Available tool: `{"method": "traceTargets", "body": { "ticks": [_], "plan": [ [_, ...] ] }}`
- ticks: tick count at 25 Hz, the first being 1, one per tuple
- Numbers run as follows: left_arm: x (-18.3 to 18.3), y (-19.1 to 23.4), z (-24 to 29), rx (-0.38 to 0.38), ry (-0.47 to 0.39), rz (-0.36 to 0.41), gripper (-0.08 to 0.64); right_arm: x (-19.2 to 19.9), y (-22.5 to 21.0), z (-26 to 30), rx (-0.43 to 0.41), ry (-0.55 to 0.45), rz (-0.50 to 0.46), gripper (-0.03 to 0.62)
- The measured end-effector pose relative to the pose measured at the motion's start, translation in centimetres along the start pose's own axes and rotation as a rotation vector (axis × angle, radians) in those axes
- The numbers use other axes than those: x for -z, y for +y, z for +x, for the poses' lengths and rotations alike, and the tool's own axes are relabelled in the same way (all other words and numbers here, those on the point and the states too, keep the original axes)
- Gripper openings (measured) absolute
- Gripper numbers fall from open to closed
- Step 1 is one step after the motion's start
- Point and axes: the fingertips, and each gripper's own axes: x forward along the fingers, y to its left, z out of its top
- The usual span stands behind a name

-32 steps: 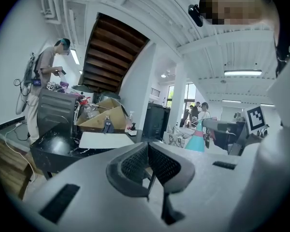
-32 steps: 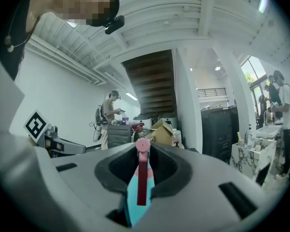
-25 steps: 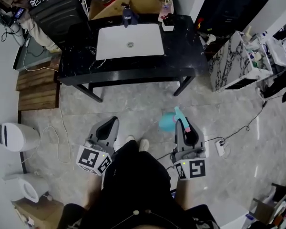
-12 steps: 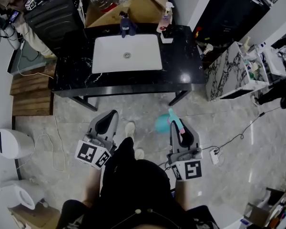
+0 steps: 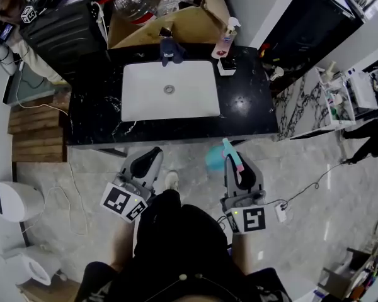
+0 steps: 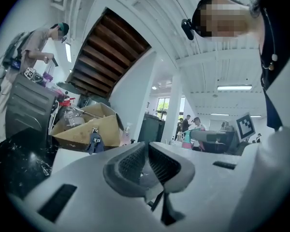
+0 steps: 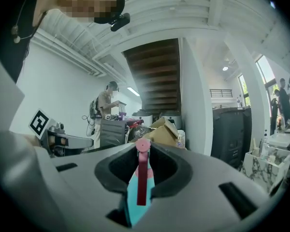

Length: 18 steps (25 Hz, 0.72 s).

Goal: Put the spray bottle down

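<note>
Before a black surface (image 5: 249, 109) with a white sink (image 5: 170, 90) set into it, a person stood on the pale stone floor (image 5: 302, 162) at the lower centre of the head view, holding tongs in each hand. Both pairs pointed level toward the surface's near edge.

The right tongs (image 5: 234, 161) were clenched on a teal spray bottle (image 5: 214, 158) with a pink trigger. The bottle hung in the air above the floor, just short of the surface's near edge and not resting on anything. Its round body bulged toward frame centre, to the left of the jaws. In the right gripper view, the pink trigger stood upright between the jaws, with the teal body below it.

The left tongs (image 5: 153, 153), at lower left of centre, were closed with nothing between them, their ribbed pads drawn together at the tips. A pale shoe (image 5: 171, 180) showed between the two pairs of tongs.

Along the surface's far edge, a small dark blue object (image 5: 170, 54) sat at the head of the sink, and a pale bottle (image 5: 226, 38) stood to its right. An open cardboard box (image 5: 176, 25) lay behind them, and a dark grey case (image 5: 63, 30) filled the upper left. A white power strip (image 5: 281, 212) lay on the floor at the lower right. In the left gripper view, another person (image 6: 31, 50) stood at the upper left beside the case.
</note>
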Motion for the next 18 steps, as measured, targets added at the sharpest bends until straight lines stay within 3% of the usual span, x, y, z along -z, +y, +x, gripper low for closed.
{"method": "traceTargets", "body": {
  "ticks": [3,5,12,18],
  "plan": [
    [0.1,2.2,1.3,0.013,-0.001,-0.038,0.025,0.1,-0.8,2.4,0.028,0.002,0.000,0.067],
    [0.1,3.2,2.5,0.043,0.012,-0.051,0.104,-0.1,-1.3,3.8,0.044,-0.007,-0.007,0.067],
    [-0.4,4.9,6.6,0.089,0.020,-0.039,0.106,0.2,-4.2,7.2,0.082,0.006,-0.038,0.067],
    [1.2,5.5,8.6,0.079,0.077,-0.043,0.106,1.1,-8.4,10.6,0.100,0.004,-0.033,0.067]
  ]
}}
